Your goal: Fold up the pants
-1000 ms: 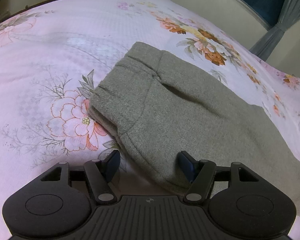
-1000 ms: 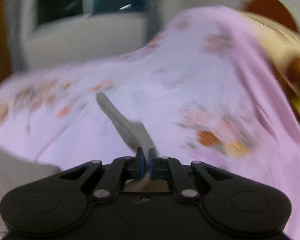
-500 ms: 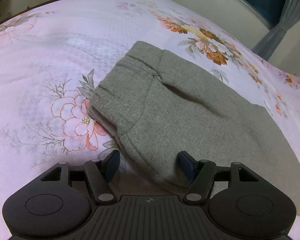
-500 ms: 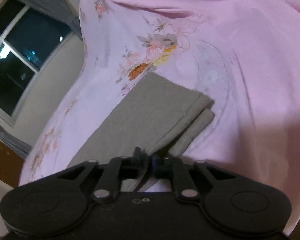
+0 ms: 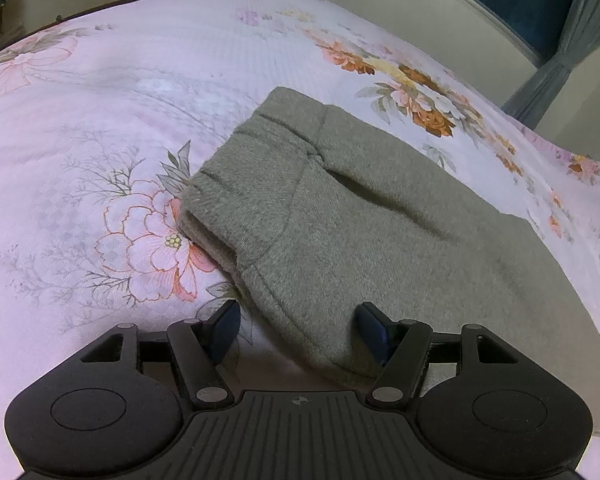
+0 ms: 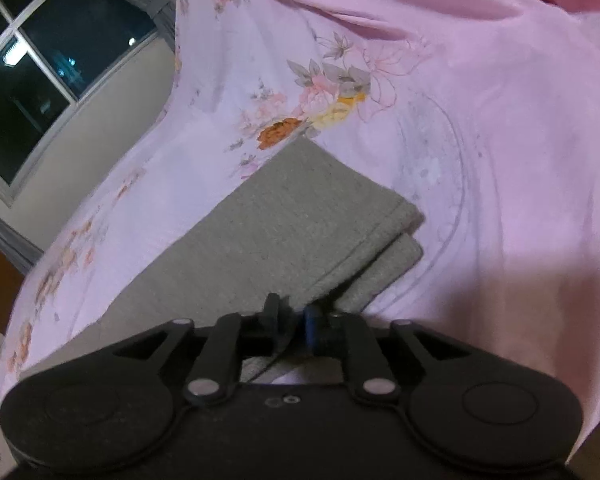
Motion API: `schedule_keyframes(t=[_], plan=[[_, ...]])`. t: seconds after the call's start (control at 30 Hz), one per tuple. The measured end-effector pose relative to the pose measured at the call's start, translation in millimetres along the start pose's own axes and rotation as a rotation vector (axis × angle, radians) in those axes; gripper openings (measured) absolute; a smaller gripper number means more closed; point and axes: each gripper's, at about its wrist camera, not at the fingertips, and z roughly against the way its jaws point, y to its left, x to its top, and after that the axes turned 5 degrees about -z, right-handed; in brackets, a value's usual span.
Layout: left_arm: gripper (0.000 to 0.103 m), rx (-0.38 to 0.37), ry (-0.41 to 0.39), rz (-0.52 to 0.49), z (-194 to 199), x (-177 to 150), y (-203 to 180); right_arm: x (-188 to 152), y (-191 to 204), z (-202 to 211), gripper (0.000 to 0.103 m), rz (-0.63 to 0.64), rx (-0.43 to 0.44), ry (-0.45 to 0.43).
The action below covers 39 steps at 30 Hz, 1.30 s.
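The grey fleece pants lie folded on the bed's pink floral sheet, waistband towards ten o'clock in the left view. The left tongs stand apart, straddling the near edge of the fabric without pressing it. The right tongs have just been opening; a narrow gap shows, with the leg-cuff edge at twelve o'clock, fabric between but unclamped.

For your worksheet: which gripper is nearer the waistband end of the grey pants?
Left. The left gripper hangs open right at the waistband of the grey pants; the right gripper, just opening, sits at the leg cuffs.
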Motion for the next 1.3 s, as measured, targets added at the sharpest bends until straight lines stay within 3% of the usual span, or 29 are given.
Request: schedule_keyframes(t=[0.07, 0.23, 0.37, 0.5, 0.57, 0.67, 0.77, 0.8, 0.9, 1.07, 1.2, 1.3], plan=[[0.065, 0.020, -0.018, 0.005, 7.6, -1.0, 0.7, 0.9, 3.3, 14.9, 0.028, 0.041, -0.026, -0.054], [0.065, 0.103, -0.188, -0.062, 49.4, -4.1, -5.2, -4.4, 20.3, 42.5, 0.027, 0.208, -0.037, -0.162], [0.065, 0.009, -0.286, -0.193, 65.6, 2.3, -44.6, -11.9, 57.1, 37.8, 0.027, 0.380, 0.029, -0.143], [0.065, -0.150, -0.215, -0.356, 34.4, 11.0, -124.3, -28.3, 115.1, 5.6, 0.027, 0.505, 0.166, -0.023], [0.065, -0.182, -0.196, -0.403, 11.9, 15.1, -161.0, -38.8, 147.5, -16.9, 0.027, 0.561, 0.204, 0.021], [0.065, -0.169, -0.151, -0.438, -27.5, 21.7, -197.5, -50.5, 183.5, -52.1, 0.026, 0.599, 0.230, 0.076], [0.065, -0.106, -0.064, -0.432, -71.3, 25.2, -206.2, -55.6, 201.8, -91.2, 0.025, 0.613, 0.171, 0.138], [0.065, -0.088, -0.051, -0.432, -83.0, 25.4, -204.5, -57.4, 202.9, -103.4, 0.024, 0.622, 0.130, 0.164], [0.065, -0.066, -0.053, -0.431, -92.3, 26.5, -210.6, -56.4, 200.4, -111.9, 0.022, 0.625, 0.132, 0.160], [0.065, -0.054, -0.056, -0.469, -83.4, 17.9, -207.3, -48.6, 177.6, -90.5, 0.024, 0.589, 0.130, 0.128], [0.065, -0.022, -0.076, -0.483, -62.7, 9.8, -172.6, -31.2, 119.7, -62.2, 0.023, 0.500, 0.092, 0.084], [0.065, 0.069, -0.111, -0.445, -35.8, 10.2, -142.7, -8.2, 68.6, -24.4, 0.026, 0.355, 0.006, 0.000]])
